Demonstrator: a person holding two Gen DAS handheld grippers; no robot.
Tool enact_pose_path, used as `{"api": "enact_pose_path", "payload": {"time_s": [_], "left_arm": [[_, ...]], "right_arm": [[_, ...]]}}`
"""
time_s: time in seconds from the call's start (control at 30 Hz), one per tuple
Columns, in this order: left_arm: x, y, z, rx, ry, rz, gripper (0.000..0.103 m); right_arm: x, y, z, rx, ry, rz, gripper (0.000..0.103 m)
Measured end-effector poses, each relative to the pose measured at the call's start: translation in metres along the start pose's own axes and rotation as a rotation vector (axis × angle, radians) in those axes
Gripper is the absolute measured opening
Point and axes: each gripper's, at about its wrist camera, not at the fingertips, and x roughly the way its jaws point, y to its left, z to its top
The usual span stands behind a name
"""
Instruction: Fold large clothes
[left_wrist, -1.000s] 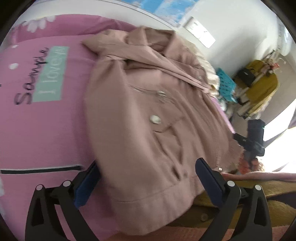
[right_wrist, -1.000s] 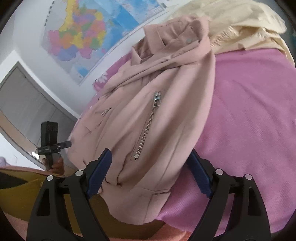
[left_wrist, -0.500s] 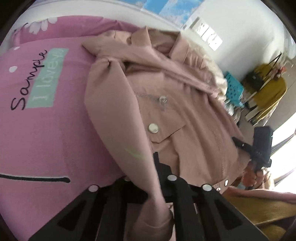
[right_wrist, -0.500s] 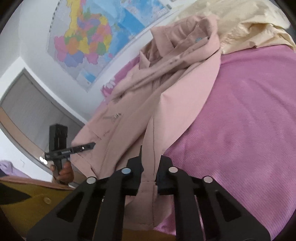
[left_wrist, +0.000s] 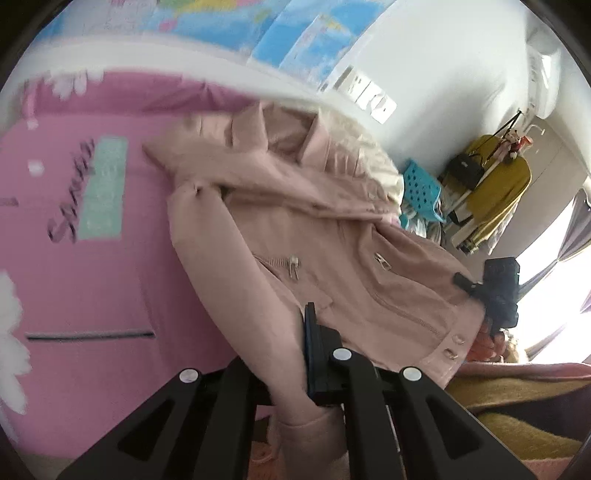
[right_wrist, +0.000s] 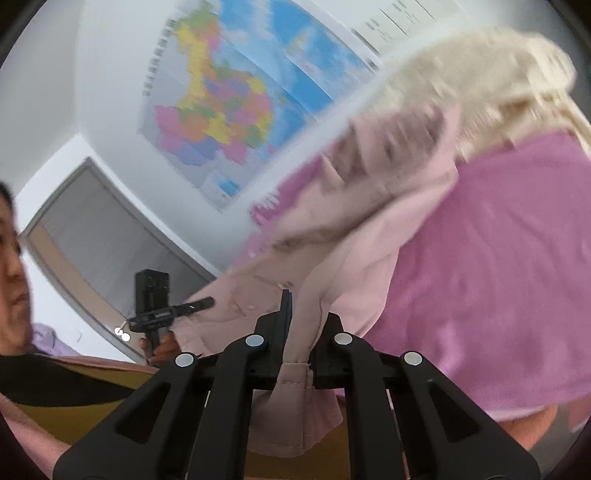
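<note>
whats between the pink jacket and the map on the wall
In the right wrist view a cream garment is heaped behind the pink jacket's collar, in front of the map. Pink bedding lies beside both.

Bright bedroom, white walls
A map (right_wrist: 229, 107) hangs above the pink bed (left_wrist: 92, 280); a window (left_wrist: 554, 280) glares beside a clothes rack (left_wrist: 495, 192).
</note>
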Motion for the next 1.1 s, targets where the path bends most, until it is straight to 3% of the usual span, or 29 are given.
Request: {"api": "enact_pose_path", "payload": {"time_s": [0.07,0.17,0.23,0.37,0.43,0.47,0.5,0.53,0.6,0.83,1.1], "left_arm": [[0.012,0.009,-0.003,-0.019,0.038,0.018,0.006],[0.022,0.014,-0.011,-0.017,0.073,0.041,0.006],[0.026,0.013,-0.014,0.005,0.089,0.056,0.014],[0.034,0.015,-0.017,0.018,0.123,0.039,0.038],[0.037,0.018,-0.019,0.016,0.135,0.038,0.04],[0.036,0.019,-0.021,0.016,0.132,0.036,0.04],[0.035,0.018,-0.02,0.015,0.128,0.039,0.035],[0.035,0.018,-0.021,0.013,0.128,0.045,0.019],[0.032,0.015,-0.017,0.005,0.123,0.061,0.006],[0.005,0.006,0.006,0.004,0.047,0.022,0.004],[-0.013,0.0,0.035,0.004,-0.001,0.022,0.004]], "right_arm": [[0.009,-0.014,-0.008,0.038,0.044,-0.017,0.012],[0.015,-0.024,-0.018,0.065,0.08,-0.028,0.03],[0.013,-0.029,-0.022,0.074,0.094,-0.061,0.04],[0.014,-0.033,-0.03,0.05,0.145,-0.112,0.048],[0.018,-0.036,-0.035,0.062,0.178,-0.122,0.047],[0.018,-0.038,-0.037,0.071,0.187,-0.118,0.035],[0.018,-0.038,-0.039,0.074,0.195,-0.115,0.02],[0.017,-0.037,-0.04,0.072,0.2,-0.104,0.018],[0.011,-0.027,-0.036,0.059,0.162,-0.04,0.013],[0.0,-0.005,-0.006,0.036,0.052,0.058,0.011],[-0.009,0.001,0.034,0.041,-0.042,0.068,0.01]]}}
